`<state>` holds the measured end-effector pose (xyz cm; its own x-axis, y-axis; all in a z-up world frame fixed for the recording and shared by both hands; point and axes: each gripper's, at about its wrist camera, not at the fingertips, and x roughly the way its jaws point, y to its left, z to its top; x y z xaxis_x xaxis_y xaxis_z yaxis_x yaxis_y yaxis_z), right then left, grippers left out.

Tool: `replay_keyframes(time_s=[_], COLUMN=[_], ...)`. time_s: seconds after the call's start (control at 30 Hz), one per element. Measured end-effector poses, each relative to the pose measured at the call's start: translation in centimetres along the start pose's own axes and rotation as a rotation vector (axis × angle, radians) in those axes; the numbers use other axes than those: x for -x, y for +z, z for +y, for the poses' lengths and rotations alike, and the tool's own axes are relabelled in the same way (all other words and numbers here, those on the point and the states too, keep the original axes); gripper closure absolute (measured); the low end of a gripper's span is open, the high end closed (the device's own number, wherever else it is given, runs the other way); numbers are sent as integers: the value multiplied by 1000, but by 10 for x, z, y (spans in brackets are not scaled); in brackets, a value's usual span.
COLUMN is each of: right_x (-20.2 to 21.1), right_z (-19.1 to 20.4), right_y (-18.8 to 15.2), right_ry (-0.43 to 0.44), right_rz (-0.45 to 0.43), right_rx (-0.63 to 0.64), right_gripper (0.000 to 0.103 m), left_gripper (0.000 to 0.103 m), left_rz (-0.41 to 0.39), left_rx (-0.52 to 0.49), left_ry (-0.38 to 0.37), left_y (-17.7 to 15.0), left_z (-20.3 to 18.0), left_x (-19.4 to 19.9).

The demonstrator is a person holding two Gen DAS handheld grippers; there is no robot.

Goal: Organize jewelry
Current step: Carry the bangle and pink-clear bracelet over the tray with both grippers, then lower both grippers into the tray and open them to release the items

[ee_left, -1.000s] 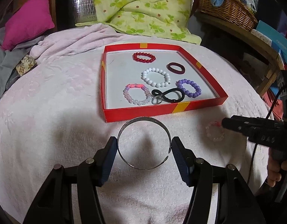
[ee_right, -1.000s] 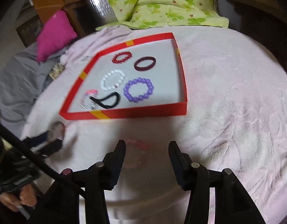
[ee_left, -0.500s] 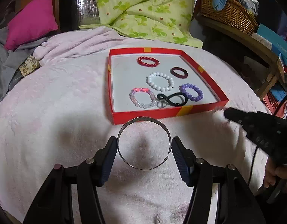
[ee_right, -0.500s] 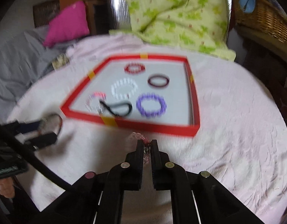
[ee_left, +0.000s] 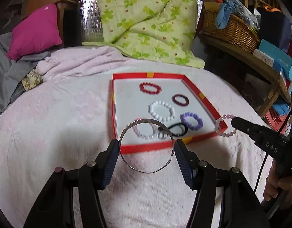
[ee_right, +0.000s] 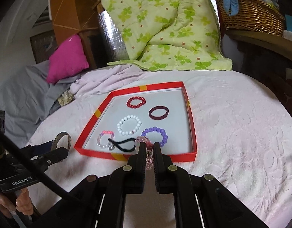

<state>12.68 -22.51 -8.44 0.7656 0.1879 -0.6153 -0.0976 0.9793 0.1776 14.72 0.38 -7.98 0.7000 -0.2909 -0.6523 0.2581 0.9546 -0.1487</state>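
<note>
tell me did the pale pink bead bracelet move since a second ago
Yes. The pale pink bead bracelet left the blanket and now hangs from the shut right claw beside the red tray's near right corner.

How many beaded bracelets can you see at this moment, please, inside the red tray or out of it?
5. In the red cardboard tray: red beaded bracelet, white, purple, pale pink one. Outside: a pink bead bracelet pinched in the right gripper.

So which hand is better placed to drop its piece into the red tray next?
Probably the right gripper: its pink bead bracelet already hangs at the red tray's near corner. The left gripper holds the silver bangle just short.
</note>
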Motion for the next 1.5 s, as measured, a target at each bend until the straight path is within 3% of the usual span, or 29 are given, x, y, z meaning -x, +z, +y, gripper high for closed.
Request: replay_keyframes(time_s=[0.3, 0.6, 0.97, 1.27, 1.5], right_x=[-17, -61, -134, -182, -198], right_z=[-16, -22, -27, -21, -29], right_y=[26, 67, 110, 113, 107], right_ry=[5, 13, 46, 38, 16], right_rz=[-23, -58, 33, 122, 144], right_rx=[-126, -208, -259, -269, -306], right_gripper=[95, 95, 95, 95, 91], left_gripper=[42, 42, 42, 41, 41], left_rz=[-52, -33, 59, 134, 138], left_rx=[-20, 46, 27, 20, 10], left_ry=[-7, -23, -50, -24, 29], left_y=[30, 55, 79, 80, 82], left_z=[3, 19, 33, 34, 30], left_x=[-25, -64, -118, -142, -149])
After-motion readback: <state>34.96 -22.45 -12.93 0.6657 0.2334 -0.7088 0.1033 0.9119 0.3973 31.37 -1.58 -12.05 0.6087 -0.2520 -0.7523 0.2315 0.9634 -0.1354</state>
